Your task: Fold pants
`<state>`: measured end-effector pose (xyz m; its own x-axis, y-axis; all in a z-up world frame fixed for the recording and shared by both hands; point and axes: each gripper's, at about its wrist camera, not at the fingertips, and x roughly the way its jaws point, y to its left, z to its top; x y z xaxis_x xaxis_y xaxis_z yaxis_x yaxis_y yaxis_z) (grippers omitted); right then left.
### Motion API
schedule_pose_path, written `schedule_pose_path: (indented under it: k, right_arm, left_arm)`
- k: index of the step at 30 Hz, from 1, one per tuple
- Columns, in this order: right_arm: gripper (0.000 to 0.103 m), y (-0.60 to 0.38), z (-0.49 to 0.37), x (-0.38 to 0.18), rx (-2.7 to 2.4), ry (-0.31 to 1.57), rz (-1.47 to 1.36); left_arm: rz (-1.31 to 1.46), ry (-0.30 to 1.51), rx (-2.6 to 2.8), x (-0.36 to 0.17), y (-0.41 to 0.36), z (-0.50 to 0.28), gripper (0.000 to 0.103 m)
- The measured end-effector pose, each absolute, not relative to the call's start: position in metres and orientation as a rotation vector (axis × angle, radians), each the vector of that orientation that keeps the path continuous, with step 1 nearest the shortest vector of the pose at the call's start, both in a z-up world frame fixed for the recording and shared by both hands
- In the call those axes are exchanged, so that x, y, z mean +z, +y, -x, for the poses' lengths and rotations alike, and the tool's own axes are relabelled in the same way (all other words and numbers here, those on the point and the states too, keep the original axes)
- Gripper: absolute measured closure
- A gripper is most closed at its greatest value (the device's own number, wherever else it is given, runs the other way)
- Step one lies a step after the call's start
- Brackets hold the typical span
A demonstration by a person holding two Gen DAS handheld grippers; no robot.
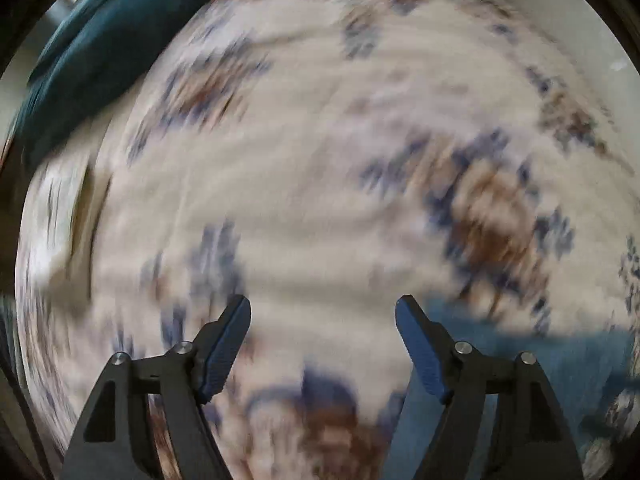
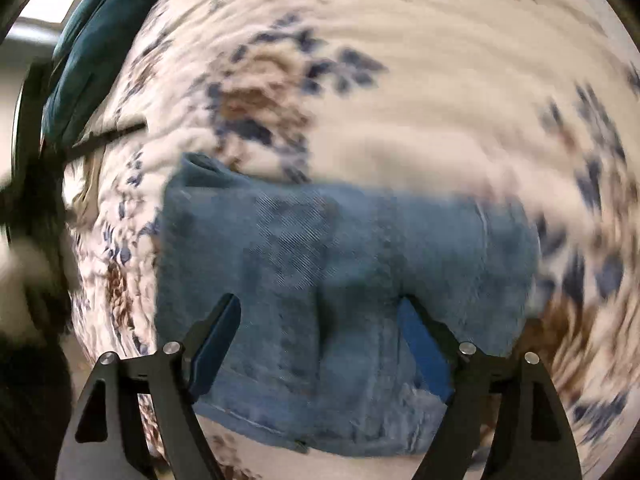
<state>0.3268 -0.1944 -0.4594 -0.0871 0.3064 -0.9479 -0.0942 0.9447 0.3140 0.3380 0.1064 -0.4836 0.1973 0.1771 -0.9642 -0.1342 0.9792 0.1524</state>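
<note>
Pants: the blue denim pants [image 2: 344, 300] lie in a compact rectangle on the floral bedspread [image 2: 440, 92], right under your right gripper; only a blurred blue edge of them shows at the lower right of the left wrist view.
Right gripper [image 2: 320, 328]: released, jaws wide, nothing pinched; the denim lies below and between the fingers, and you cannot tell from this view whether the tips touch it.
Left gripper [image 1: 323, 328]: also released and empty, over bare bedspread beside the pants.
Step in hand: judging by the tidy shape, the fold looks nearly or wholly finished and you are letting go.
How to do it well: lift both grippers straight up so no fingertip drags a layer open. Check the rolled corner [image 2: 200, 168] at the upper left; if it stands up, press it flat with open fingers.
Surroundings: a dark teal cushion [image 2: 88, 60] sits at the far left edge, well clear.
</note>
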Motion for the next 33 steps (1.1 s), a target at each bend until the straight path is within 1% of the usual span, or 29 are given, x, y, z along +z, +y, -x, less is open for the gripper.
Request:
schedule_pose_path:
  k: [3, 4, 7, 10, 13, 15, 16, 18, 20, 23, 24, 25, 26, 27, 28, 30, 33]
  right_arm:
    - [0.019, -0.154, -0.364, -0.457, 0.387, 1.653, -0.053]
    - [0.02, -0.142, -0.373, -0.456, 0.401, 1.661, 0.005]
    - [0.022, -0.11, -0.381, -0.44, 0.421, 1.685, 0.273]
    - [0.021, -0.113, -0.371, -0.424, 0.396, 1.683, 0.508]
    - [0.021, -0.144, -0.366, -0.437, 0.36, 1.712, 0.533]
    - [0.021, -0.185, -0.367, -0.45, 0.276, 1.751, 0.377]
    - [0.021, -0.211, -0.366, -0.458, 0.244, 1.774, 0.224]
    - [0.021, -0.242, -0.361, -0.469, 0.215, 1.778, 0.016]
    - [0.021, -0.263, -0.349, -0.493, 0.282, 1.813, -0.208]
    - [0.021, -0.281, -0.327, -0.53, 0.307, 1.829, -0.465]
    - [0.025, -0.285, -0.32, -0.536, 0.313, 1.807, -0.554]
    - [0.036, -0.288, -0.314, -0.534, 0.314, 1.772, -0.607]
    - [0.039, -0.291, -0.308, -0.526, 0.297, 1.738, -0.625]
    - [0.055, -0.294, -0.303, -0.519, 0.28, 1.72, -0.636]
    - [0.074, -0.299, -0.297, -0.51, 0.252, 1.706, -0.67]
    - [0.077, -0.313, -0.281, -0.485, 0.217, 1.667, -0.773]
    - [0.081, -0.32, -0.254, -0.449, 0.205, 1.648, -0.828]
  left_arm:
    - [0.024, 1.411, 0.321, -0.503, 0.117, -0.297, 0.03]
    - [0.051, 1.423, 0.342, -0.51, 0.119, -0.282, 0.03]
    - [0.157, 1.465, 0.313, -0.52, 0.124, -0.251, 0.029]
    - [0.237, 1.467, 0.305, -0.529, 0.124, -0.239, 0.029]
    - [0.247, 1.475, 0.28, -0.531, 0.128, -0.24, 0.029]
    - [0.276, 1.488, 0.262, -0.534, 0.136, -0.243, 0.029]
    - [0.284, 1.494, 0.253, -0.534, 0.139, -0.244, 0.028]
    - [0.291, 1.503, 0.23, -0.541, 0.15, -0.252, 0.028]
    - [0.295, 1.51, 0.217, -0.543, 0.153, -0.25, 0.028]
    - [0.287, 1.515, 0.208, -0.546, 0.161, -0.251, 0.028]
    - [0.284, 1.515, 0.206, -0.545, 0.16, -0.249, 0.028]
    - [0.277, 1.516, 0.207, -0.545, 0.159, -0.249, 0.028]
    - [0.27, 1.518, 0.208, -0.545, 0.157, -0.252, 0.028]
    - [0.266, 1.519, 0.207, -0.545, 0.153, -0.252, 0.028]
    - [0.263, 1.52, 0.205, -0.544, 0.151, -0.251, 0.028]
    - [0.256, 1.525, 0.197, -0.541, 0.145, -0.251, 0.028]
    - [0.244, 1.534, 0.18, -0.532, 0.139, -0.249, 0.028]
